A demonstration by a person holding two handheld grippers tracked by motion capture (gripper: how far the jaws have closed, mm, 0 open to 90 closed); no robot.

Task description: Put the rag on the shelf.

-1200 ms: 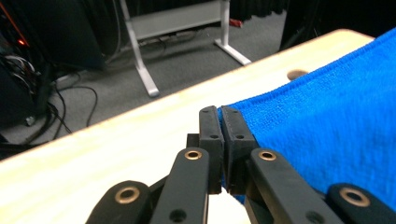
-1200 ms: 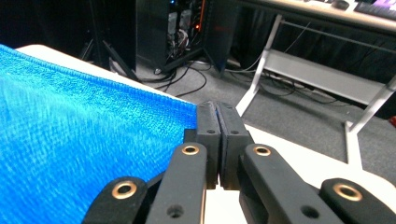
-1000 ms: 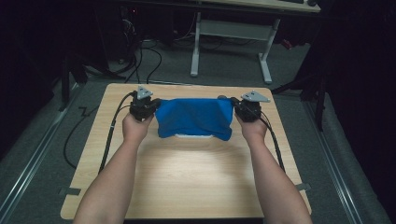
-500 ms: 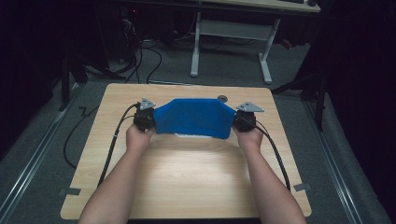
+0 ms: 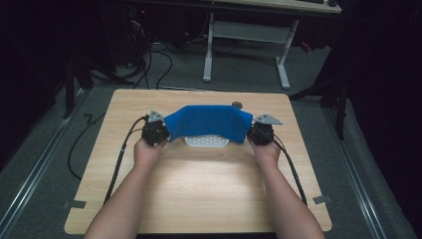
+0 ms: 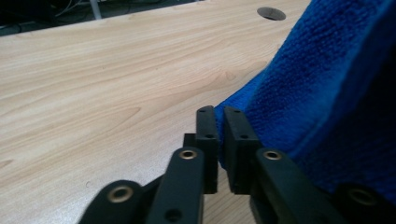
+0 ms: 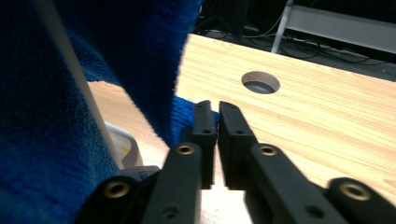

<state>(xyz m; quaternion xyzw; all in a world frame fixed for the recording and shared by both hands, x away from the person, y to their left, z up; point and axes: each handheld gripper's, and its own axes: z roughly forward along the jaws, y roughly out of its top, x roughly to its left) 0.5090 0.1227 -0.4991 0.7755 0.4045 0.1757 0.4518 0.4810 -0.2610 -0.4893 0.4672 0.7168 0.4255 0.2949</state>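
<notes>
A blue cloth (image 5: 209, 123) hangs stretched above the wooden table (image 5: 199, 184), held up by its two ends. My left gripper (image 5: 160, 130) is shut on the cloth's left corner, and in the left gripper view the blue cloth (image 6: 327, 93) rises to the right of my left gripper (image 6: 220, 116). My right gripper (image 5: 255, 132) is shut on the right corner; in the right gripper view the blue cloth (image 7: 70, 93) drapes to the left of my right gripper (image 7: 214, 109). A white perforated object (image 5: 206, 141) lies on the table under the cloth, partly hidden by it.
A round cable hole (image 5: 237, 105) sits near the table's far edge, also seen as the hole (image 7: 260, 82) beyond my right jaws. Cables (image 5: 119, 164) trail from both grippers along the table. A white desk frame (image 5: 249, 35) stands on the floor behind.
Both grippers have drawn the cloth toward the person and lifted it off the table. The white object underneath has come into sight.
</notes>
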